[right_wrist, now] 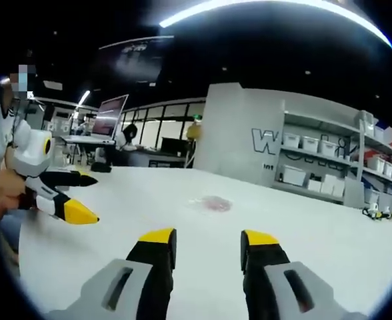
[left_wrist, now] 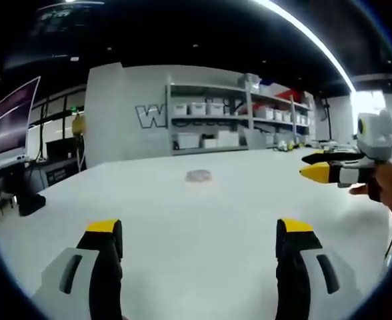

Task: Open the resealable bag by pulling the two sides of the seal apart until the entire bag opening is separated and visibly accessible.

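Bag (left_wrist: 199, 176): judged light, limp, slippery; lies flat on worktop (left_wrist: 183, 253); seal sides to be pinched separately.
Left claw (left_wrist: 199, 233): wide, empty.
Right claw (right_wrist: 208, 243): narrower, empty.

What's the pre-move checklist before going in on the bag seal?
1. Bag located: ok. Resealable bag lies flat mid-table, also seen in the right gripper view.
2. Left gripper open: ok, jaws wide, nothing held.
3. Right gripper open: ok, jaws apart, nothing held.
4. Grippers at the bag: not ok, both are short of it.
5. Path clear: ok, bare white table lies between the grippers and the bag.
6. Seal side and orientation: cannot tell, the bag is too small and blurred.
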The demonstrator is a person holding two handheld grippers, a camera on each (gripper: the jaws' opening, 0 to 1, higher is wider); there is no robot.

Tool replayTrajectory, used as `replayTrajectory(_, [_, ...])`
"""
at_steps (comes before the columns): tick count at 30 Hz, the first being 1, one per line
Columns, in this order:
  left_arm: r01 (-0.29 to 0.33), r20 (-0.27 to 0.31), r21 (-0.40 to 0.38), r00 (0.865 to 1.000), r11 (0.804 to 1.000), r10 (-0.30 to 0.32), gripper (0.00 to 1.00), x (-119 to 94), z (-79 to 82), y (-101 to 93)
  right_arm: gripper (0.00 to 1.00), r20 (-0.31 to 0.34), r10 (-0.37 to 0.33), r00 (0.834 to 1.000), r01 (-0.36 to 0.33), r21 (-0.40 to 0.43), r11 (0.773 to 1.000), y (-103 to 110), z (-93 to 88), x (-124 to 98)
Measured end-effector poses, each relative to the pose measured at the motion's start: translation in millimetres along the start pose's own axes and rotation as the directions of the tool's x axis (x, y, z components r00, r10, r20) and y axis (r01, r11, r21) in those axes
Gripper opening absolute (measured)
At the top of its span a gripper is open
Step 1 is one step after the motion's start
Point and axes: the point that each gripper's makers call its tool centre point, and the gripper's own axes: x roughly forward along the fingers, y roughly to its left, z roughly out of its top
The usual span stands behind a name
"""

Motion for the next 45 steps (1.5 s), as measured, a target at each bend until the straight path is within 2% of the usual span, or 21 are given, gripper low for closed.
replayTrajectory(8, [-0.004,-0.004,0.001,1.000,1.000,0.004,0.95,-1.0,-1.8,-0.2,0.32,-0.004,0.021,1.000,-0.021,-0.024,0.999,-1.5,-1.2,9.4])
replayTrajectory(17, [0.002,-0.008,-0.001,1.000,1.000,-0.002,0.95,-2.8,-3.9,-3.6,0.31,-0.017,0.030,0.999,-0.029,0.045,0.999,-5.1,-11.4,12.7])
replayTrajectory(38, [0.003,-0.008,-0.004,1.000,1.000,-0.003,0.95,-3.0,-4.5,-4.8,0.30,-0.011,0.042,0.999,-0.041,0.064,0.997,-1.5,-15.6,11.6])
replayTrajectory(45, [0.007,-0.011,0.001,1.000,1.000,-0.007,0.95,-0.4,-5.3,-1.1,0.28,-0.006,0.060,0.998,-0.059,0.061,0.996,-5.4,-11.1,23.2])
